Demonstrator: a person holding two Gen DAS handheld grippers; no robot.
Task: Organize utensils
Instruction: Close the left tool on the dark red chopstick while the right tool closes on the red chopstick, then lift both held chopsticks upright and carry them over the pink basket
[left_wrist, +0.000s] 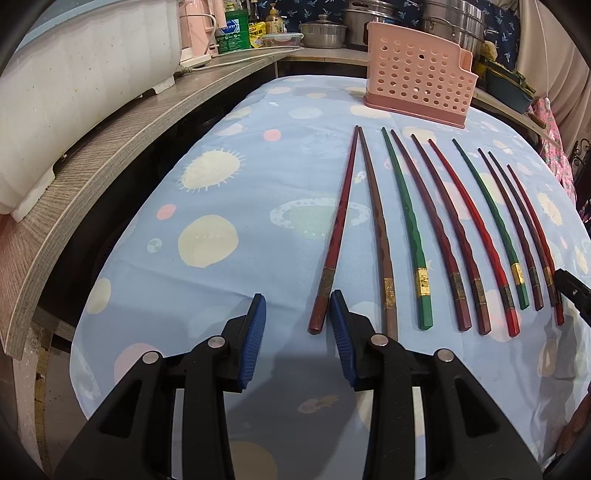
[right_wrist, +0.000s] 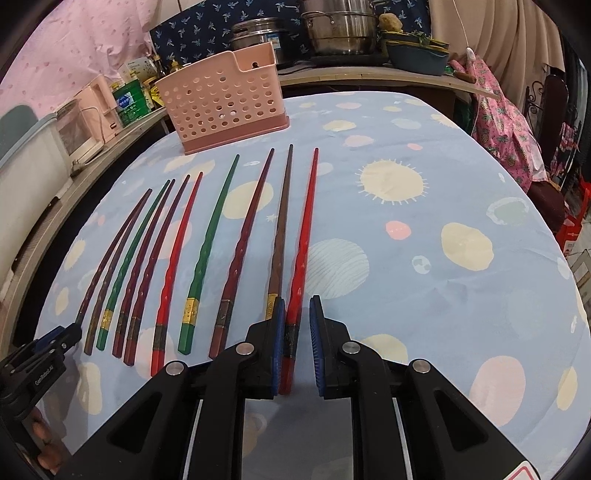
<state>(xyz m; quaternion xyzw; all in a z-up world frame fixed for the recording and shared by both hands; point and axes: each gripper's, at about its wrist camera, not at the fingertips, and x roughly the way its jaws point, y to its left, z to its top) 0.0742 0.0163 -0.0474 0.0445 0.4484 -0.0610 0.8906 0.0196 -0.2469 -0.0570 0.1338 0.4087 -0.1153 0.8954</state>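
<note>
Several chopsticks lie side by side on the blue patterned tablecloth (left_wrist: 258, 177), tips toward a pink perforated utensil holder (left_wrist: 419, 72), which also shows in the right wrist view (right_wrist: 221, 107). My left gripper (left_wrist: 297, 306) is open, just left of the leftmost dark red chopstick (left_wrist: 334, 236). My right gripper (right_wrist: 297, 314) is open, its jaws either side of the handle end of the rightmost red chopstick (right_wrist: 301, 254), not closed on it. The left gripper shows at the right wrist view's lower left (right_wrist: 55, 338); the right gripper's tip shows at the left wrist view's right edge (left_wrist: 572, 288).
A grey wooden shelf (left_wrist: 110, 155) curves along the left with a white appliance (left_wrist: 81, 74). Pots (right_wrist: 336, 29), bottles and a green container (left_wrist: 232, 31) stand on the counter behind the table. Pink floral cloth (right_wrist: 506, 136) hangs at the right.
</note>
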